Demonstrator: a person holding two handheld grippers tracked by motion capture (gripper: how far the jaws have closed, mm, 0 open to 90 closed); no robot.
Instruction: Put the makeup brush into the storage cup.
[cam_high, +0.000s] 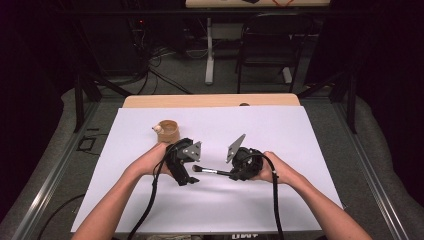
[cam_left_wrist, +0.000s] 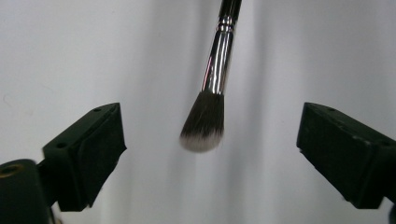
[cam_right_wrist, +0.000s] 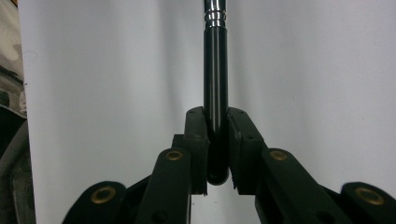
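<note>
A makeup brush (cam_high: 207, 171) with a black handle, silver ferrule and dark, white-tipped bristles hangs level above the white sheet. My right gripper (cam_high: 234, 174) is shut on the end of its handle (cam_right_wrist: 215, 84), and both pads press on it in the right gripper view (cam_right_wrist: 216, 121). My left gripper (cam_high: 190, 180) is at the bristle end. In the left gripper view its jaws (cam_left_wrist: 215, 137) stand wide open, with the brush head (cam_left_wrist: 203, 123) between them and touching neither pad.
A small tan cup (cam_high: 168, 131) with something pale at its rim stands on the white sheet (cam_high: 280, 130), just behind my left hand. The wooden table edge (cam_high: 210, 100) shows at the back, with a black chair (cam_high: 270, 45) beyond it.
</note>
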